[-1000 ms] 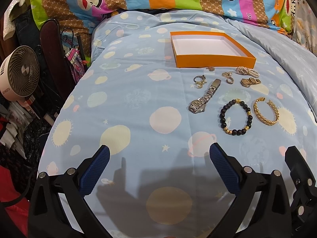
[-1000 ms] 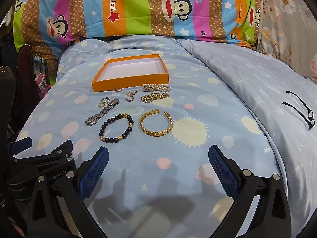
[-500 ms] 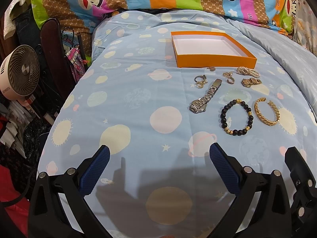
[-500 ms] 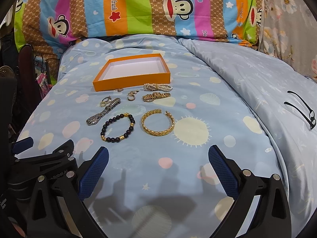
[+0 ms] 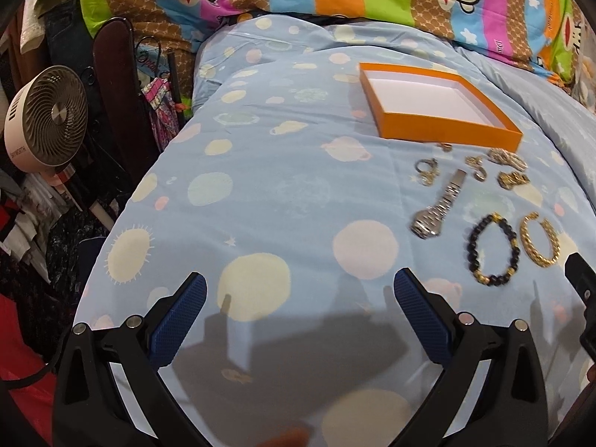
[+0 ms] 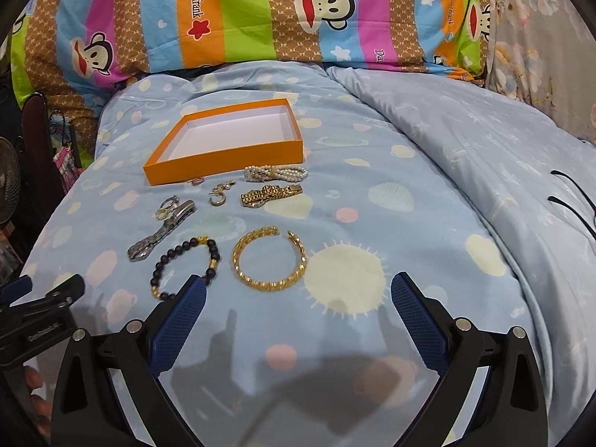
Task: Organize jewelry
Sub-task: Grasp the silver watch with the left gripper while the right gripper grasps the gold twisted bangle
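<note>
An open orange box [image 6: 223, 164] with a white inside sits on the blue bedspread. In front of it lie a pearl bracelet [image 6: 275, 173], a gold watch band [image 6: 268, 193], small earrings [image 6: 219, 195], a silver watch [image 6: 149, 244], a black bead bracelet [image 6: 214, 251] and a gold chain bracelet [image 6: 260, 283]. My right gripper [image 6: 298, 284] is open, just short of the gold bracelet. My left gripper [image 5: 300, 281] is open over bare bedspread, left of the watch [image 5: 432, 219] and bead bracelet [image 5: 472, 238].
A striped monkey-print pillow [image 6: 260, 15] lies behind the box. Black glasses [image 6: 573, 193] rest on the grey quilt at right. A white fan [image 5: 44, 119] and clutter stand off the bed's left edge. The left gripper's body [image 6: 41, 309] shows at the right view's lower left.
The right gripper has moved forward, so the gold and bead bracelets now sit close to its fingertips. The left gripper has swung left, leaving the jewelry further right in its view.
</note>
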Demonstrator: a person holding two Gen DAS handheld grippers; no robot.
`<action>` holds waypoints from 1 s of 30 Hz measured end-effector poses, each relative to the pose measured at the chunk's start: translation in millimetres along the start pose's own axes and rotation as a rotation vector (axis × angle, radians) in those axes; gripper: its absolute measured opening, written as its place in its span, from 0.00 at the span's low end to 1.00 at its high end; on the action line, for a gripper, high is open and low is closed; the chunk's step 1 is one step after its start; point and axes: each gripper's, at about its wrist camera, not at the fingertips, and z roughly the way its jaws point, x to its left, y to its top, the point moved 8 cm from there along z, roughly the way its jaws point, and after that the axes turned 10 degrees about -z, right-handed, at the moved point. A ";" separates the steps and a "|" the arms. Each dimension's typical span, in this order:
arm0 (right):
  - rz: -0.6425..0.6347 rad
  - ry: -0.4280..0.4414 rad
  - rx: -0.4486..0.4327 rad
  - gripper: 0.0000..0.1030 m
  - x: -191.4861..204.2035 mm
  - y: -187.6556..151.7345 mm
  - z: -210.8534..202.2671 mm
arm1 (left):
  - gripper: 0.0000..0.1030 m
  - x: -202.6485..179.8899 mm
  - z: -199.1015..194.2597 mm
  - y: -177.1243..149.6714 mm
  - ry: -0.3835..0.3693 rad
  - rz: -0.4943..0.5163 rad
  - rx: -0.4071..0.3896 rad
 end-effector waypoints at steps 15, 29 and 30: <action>-0.006 0.019 0.109 0.61 8.0 -2.8 44.7 | 0.96 -18.3 23.2 12.7 -0.078 0.026 0.036; 0.041 0.046 0.082 0.53 -10.7 -6.1 37.6 | 0.93 -67.6 45.5 12.1 -0.138 0.068 0.097; 0.045 0.049 0.080 0.53 -11.7 -6.4 37.8 | 0.91 -70.0 47.4 11.4 -0.141 0.068 0.102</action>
